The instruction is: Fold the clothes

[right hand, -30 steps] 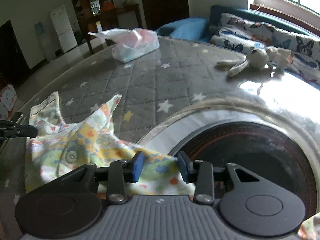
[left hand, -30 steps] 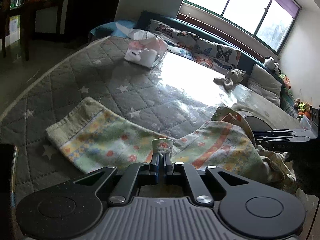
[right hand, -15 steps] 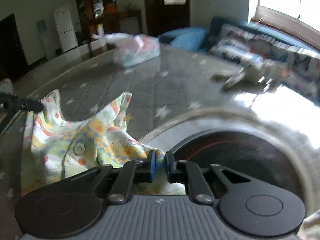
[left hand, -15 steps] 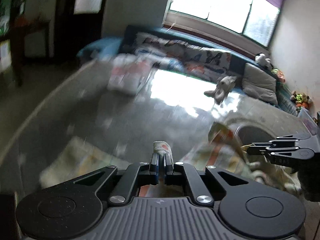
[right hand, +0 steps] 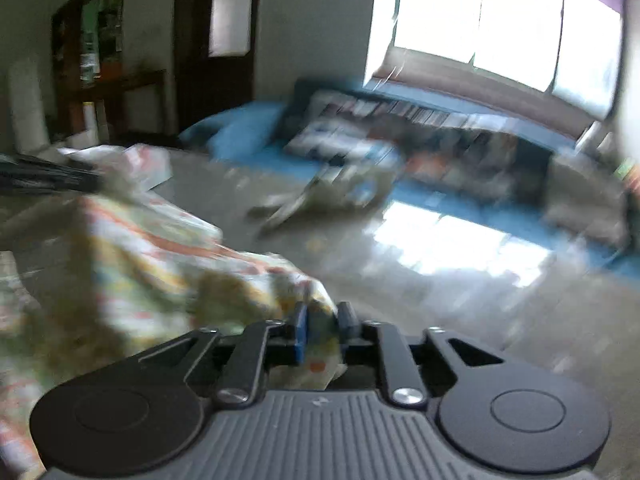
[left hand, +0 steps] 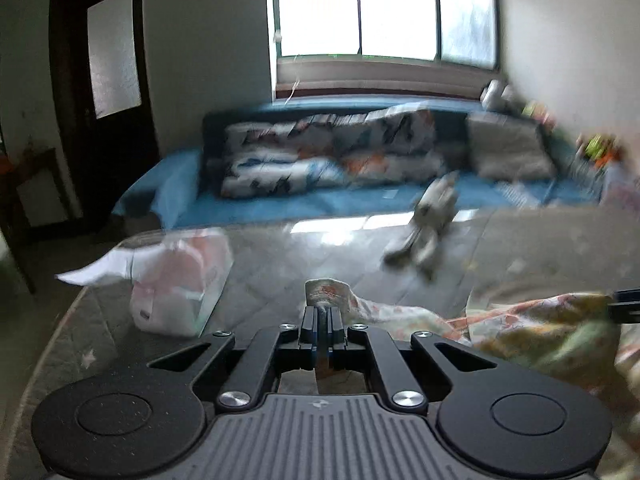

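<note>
L fingers (left hand: 322, 318) pressed together, pinching garment (left hand: 520, 320) edge; cloth trails off to their right. R fingers (right hand: 322, 330) opening slightly, cloth between pads, looks gripped. Keep both pinches firm, hold span taut and level above surface (left hand: 280, 264), clear of bag (left hand: 180, 284) ahead-left before laying flat.

Bright daylight is pouring through a wide window (left hand: 384, 12) in the far wall. A blue sofa (left hand: 280, 200) is sitting below it, a dark door (left hand: 104, 92) standing left.

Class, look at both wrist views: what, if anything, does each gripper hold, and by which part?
Both hold the patterned garment. The left gripper pinches a small edge tab; the right gripper, jaws opening, has a bunched edge between them.
</note>
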`<state>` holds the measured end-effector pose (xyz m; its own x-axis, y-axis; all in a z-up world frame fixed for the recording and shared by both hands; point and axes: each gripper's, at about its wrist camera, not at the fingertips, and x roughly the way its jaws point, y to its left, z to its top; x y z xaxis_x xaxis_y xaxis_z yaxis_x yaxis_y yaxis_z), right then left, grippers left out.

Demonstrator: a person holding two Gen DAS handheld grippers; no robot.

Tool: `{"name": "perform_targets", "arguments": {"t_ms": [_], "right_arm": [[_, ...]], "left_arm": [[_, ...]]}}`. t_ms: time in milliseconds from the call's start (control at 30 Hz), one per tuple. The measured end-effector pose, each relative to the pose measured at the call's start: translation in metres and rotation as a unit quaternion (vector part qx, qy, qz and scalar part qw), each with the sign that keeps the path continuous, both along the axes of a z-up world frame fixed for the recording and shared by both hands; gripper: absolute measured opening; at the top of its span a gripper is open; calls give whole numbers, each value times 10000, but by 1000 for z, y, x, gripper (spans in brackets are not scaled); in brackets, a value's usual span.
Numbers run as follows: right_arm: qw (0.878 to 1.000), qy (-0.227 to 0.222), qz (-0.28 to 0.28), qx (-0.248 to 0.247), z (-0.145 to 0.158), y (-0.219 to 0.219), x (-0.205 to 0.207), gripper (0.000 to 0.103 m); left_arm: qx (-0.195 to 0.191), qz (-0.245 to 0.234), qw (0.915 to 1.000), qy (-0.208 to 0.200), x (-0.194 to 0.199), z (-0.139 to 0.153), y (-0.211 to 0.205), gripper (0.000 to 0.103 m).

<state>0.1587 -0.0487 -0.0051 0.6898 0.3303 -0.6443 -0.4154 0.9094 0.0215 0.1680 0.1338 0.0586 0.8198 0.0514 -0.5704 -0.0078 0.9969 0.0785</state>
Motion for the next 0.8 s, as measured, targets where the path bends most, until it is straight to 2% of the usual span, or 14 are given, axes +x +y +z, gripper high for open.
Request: {"name": "perform_targets", "arguments": {"t_ms": [67,167,267,333,400,600,667,767,800], "right_arm": [[9994,228,6,278,-5,-10,5,19],[9965,378,-157,729,-6,-26,21,20],[9862,658,-375,1471,-8,-45,45,22],[9818,879,-350,1649,-14,-49,64,34],[9820,974,-257,1595,-20,-45,74,37],[9799,1374,207,1429,-37,-13,88,38],[9830,1337,144,1252,-43,-4,89,31],[9890,1201,59,861,-45,7,89,11],[9931,1000,-5,612,-43,13,86,9]], "left_arm": [[212,130,9994,242,7,-18,2,5],[106,264,9980,569,12,-35,16,5],[67,315,9970,704,12,-44,27,5],[54,322,9966,755,13,-48,29,5],[57,324,9965,766,14,-49,30,5],[3,352,9962,794,17,-51,31,6],[-5,351,9962,795,16,-52,31,6],[-19,358,9961,807,17,-53,32,6],[-35,362,9961,803,17,-53,32,6]]}}
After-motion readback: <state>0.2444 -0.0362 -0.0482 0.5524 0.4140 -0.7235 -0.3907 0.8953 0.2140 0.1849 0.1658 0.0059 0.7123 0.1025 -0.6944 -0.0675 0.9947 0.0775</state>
